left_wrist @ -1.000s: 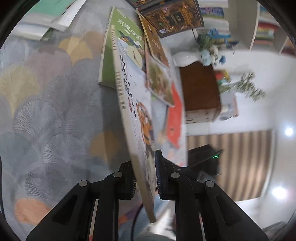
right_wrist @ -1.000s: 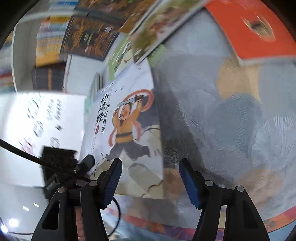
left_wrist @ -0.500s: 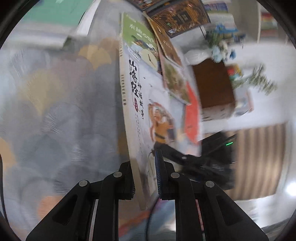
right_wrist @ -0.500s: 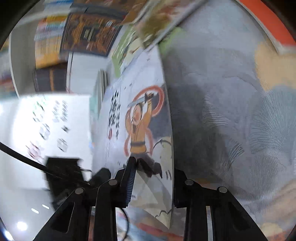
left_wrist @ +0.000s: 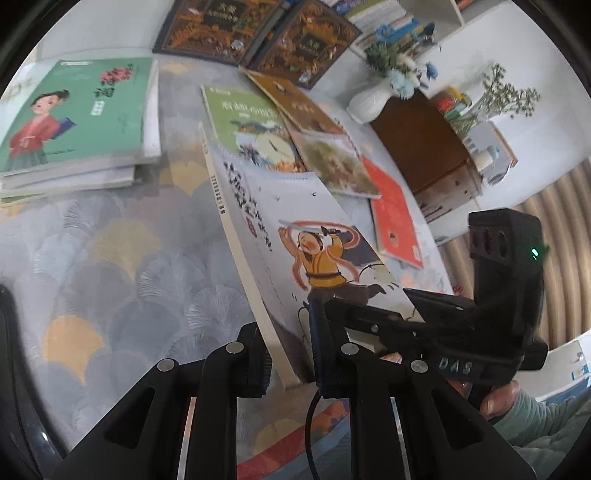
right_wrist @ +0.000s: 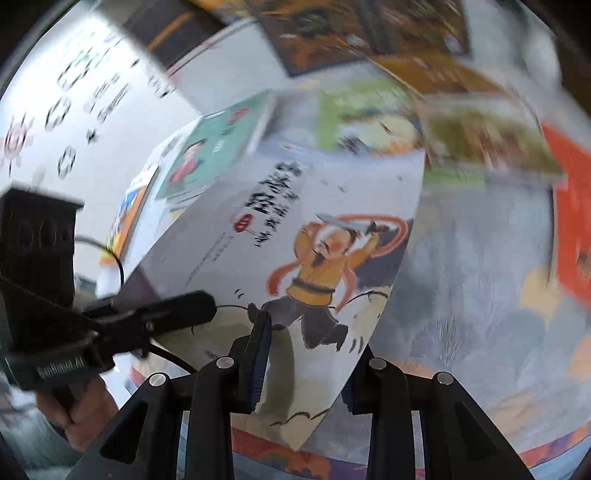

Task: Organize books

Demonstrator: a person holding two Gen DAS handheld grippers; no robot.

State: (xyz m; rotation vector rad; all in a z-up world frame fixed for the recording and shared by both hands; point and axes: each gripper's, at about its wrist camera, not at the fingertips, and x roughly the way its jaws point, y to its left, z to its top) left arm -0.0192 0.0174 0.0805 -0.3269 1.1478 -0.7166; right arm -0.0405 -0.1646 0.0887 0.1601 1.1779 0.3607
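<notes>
I have the white picture book [left_wrist: 306, 236] clamped in both grippers at its near end, tilted up off the patterned rug [left_wrist: 110, 258]. My left gripper [left_wrist: 289, 356] has its jaws closed on the corner by the spine; my right gripper [right_wrist: 306, 363] has its jaws closed on the same cover, further along the bottom edge. Beyond it on the rug lie a green book [left_wrist: 247, 122], a red book [left_wrist: 395, 221] and a stack of books [left_wrist: 77, 122].

A home living room: patterned carpet [left_wrist: 110, 258], wooden cabinet [left_wrist: 424, 147], flower vase [left_wrist: 369, 103], bookshelf [left_wrist: 424, 14].
</notes>
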